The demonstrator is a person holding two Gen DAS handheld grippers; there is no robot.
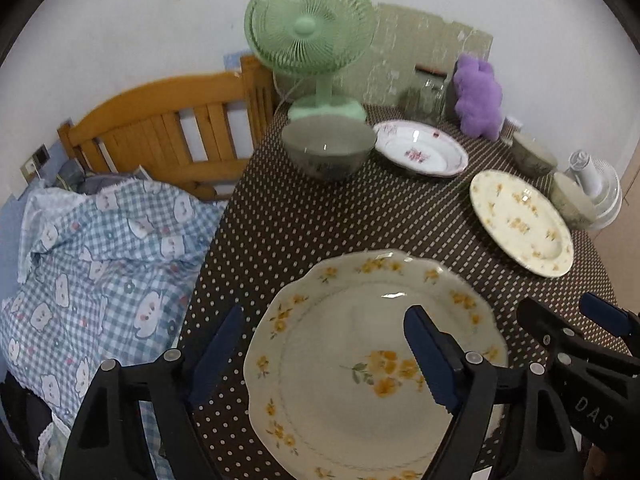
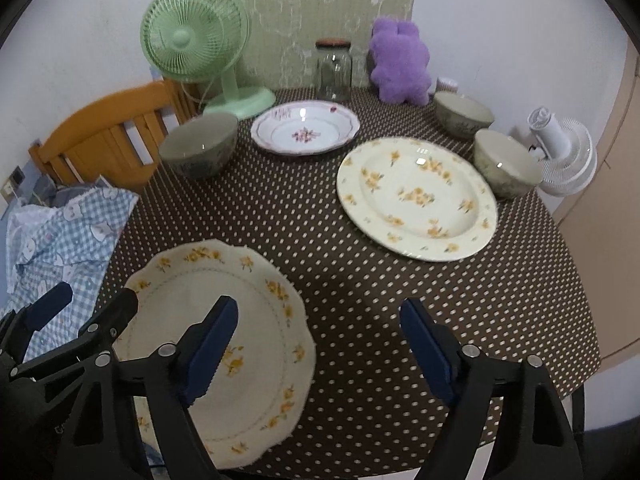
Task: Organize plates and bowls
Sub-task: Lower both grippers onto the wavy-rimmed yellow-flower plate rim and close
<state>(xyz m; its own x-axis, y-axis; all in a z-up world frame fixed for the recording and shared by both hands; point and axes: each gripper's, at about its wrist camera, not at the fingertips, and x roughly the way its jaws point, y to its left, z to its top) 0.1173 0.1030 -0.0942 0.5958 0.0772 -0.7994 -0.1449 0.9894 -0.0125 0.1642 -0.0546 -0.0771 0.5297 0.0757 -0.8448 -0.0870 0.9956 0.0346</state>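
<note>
Polka-dot surface (image 2: pixel 360 288) beside a bed. Both grippers empty, fingers spread: left gripper (image 1: pixel 324 356) over the scalloped plate (image 1: pixel 360 344) at the near edge, right gripper (image 2: pixel 316 344) beside it. Best pinch the rim squarely and lift level. Three bowls (image 2: pixel 200 148) and glass jar (image 2: pixel 334 72) look empty.

A table (image 2: pixel 360 300) in brown dotted cloth bears three plates (image 2: pixel 416 196), three bowls (image 2: pixel 200 144), a jar (image 2: pixel 334 72) and a green fan (image 2: pixel 200 48).
</note>
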